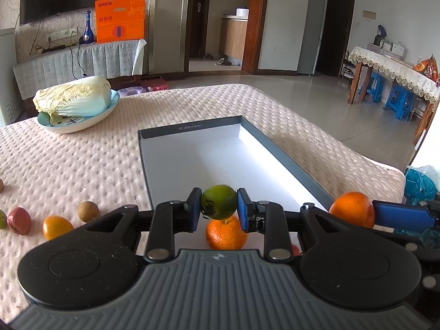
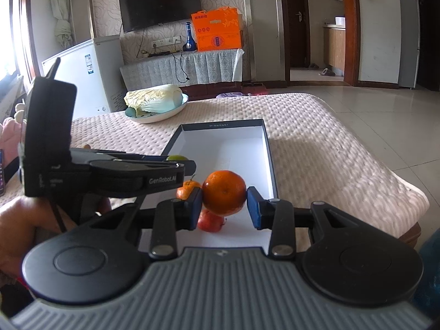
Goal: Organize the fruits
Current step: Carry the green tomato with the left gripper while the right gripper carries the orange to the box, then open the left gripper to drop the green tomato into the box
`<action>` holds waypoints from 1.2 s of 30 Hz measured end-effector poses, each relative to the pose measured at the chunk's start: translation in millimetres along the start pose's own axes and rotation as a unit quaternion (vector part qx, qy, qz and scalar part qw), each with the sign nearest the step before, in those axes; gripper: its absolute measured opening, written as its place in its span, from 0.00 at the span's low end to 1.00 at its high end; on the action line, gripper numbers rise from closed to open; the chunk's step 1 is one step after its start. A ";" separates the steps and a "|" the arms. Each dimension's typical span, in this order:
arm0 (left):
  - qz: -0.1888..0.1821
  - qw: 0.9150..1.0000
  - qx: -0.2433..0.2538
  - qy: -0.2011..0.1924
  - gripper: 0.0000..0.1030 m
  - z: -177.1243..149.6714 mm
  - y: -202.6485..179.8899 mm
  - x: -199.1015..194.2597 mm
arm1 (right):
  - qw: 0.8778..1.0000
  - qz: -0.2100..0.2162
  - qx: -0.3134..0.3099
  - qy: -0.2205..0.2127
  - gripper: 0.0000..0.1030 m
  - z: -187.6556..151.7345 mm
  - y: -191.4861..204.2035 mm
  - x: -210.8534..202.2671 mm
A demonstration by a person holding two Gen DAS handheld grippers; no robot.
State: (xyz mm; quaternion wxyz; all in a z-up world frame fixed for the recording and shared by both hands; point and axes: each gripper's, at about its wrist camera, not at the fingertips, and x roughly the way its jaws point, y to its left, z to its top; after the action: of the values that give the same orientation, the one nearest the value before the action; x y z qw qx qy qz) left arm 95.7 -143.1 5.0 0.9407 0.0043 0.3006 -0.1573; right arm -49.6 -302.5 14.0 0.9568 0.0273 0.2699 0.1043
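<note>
Both grippers over near end of box (image 1: 288,162): left gripper (image 1: 219,206) jaws clamp green citrus (image 1: 219,202) directly above a boxed mandarin (image 1: 227,233); right gripper (image 2: 224,205) jaws grip an orange (image 2: 224,192), red fruit (image 2: 210,221) below.

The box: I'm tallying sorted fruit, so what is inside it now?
Inside the box, a small orange and a red fruit rest near the front; the rest of the visible floor looks bare. The grippers' bodies cover the nearest strip.
</note>
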 end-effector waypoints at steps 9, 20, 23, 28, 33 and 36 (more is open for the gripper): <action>0.002 1.000 0.001 0.008 0.31 3.2 -9.4 10.5 | 1.000 0.000 -0.009 0.007 0.37 -2.8 1.5 -1.4; -0.001 1.000 -0.001 0.018 0.31 8.1 -16.1 22.8 | 1.000 0.002 -0.025 0.011 0.37 -4.1 5.1 -0.4; 0.000 1.000 0.001 0.019 0.31 8.6 -18.5 24.8 | 1.000 0.000 -0.026 0.013 0.37 -4.9 5.1 0.2; -0.001 1.000 -0.004 0.020 0.32 9.5 -20.2 27.1 | 1.000 -0.001 -0.025 0.016 0.37 -5.4 4.7 0.1; 0.002 1.000 -0.002 0.013 0.44 10.3 -21.6 25.4 | 1.000 -0.003 -0.026 0.015 0.37 -5.4 4.7 -0.8; -0.002 1.000 -0.003 0.007 0.52 10.6 -21.6 22.9 | 1.000 -0.003 -0.025 0.015 0.37 -5.0 4.5 -1.4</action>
State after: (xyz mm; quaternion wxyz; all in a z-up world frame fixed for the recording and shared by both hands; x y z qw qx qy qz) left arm 112.8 -171.4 2.6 0.9384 0.0017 0.3072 -0.1582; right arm -54.3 -298.5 11.0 0.9534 0.0010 0.2814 0.1085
